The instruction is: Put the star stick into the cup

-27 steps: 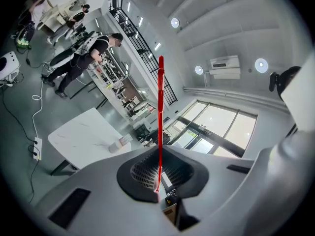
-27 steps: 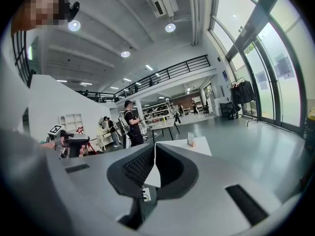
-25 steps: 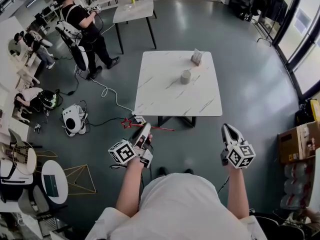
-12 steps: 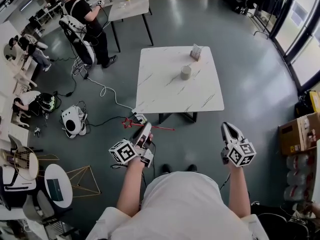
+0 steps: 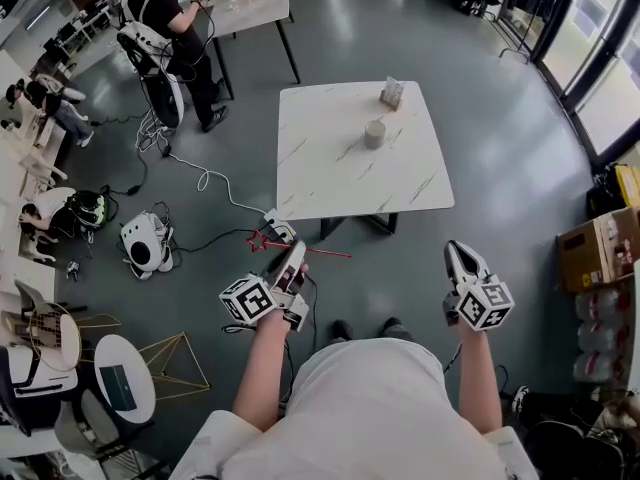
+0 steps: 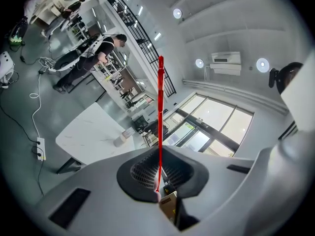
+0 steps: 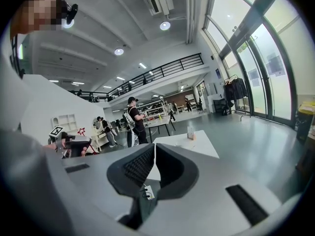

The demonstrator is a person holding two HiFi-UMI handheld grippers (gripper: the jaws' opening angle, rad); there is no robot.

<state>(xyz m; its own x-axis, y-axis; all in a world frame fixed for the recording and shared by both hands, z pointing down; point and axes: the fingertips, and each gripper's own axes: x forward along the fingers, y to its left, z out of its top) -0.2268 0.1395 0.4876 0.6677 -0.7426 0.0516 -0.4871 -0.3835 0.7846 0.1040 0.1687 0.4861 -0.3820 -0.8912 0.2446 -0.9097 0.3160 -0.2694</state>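
My left gripper (image 5: 290,260) is shut on the thin red star stick (image 5: 300,252), which lies crosswise in the head view with its star (image 5: 257,240) to the left. In the left gripper view the stick (image 6: 160,112) runs straight up from between the closed pads of the gripper (image 6: 159,156). The grey cup (image 5: 375,133) stands on the white marble table (image 5: 330,168), well ahead of both grippers; the cup (image 6: 119,140) looks small and far off. My right gripper (image 5: 456,256) is shut and holds nothing (image 7: 154,149).
A napkin holder (image 5: 392,93) stands near the table's far edge. A power strip (image 5: 278,231) and cables lie on the floor by the table's near left leg. A person (image 5: 165,28) stands at a far table. A cardboard box (image 5: 600,258) sits at right.
The person carrying the grippers has stepped forward; feet now show below. Both grippers hold the same pose, and the stick stays in the left one.
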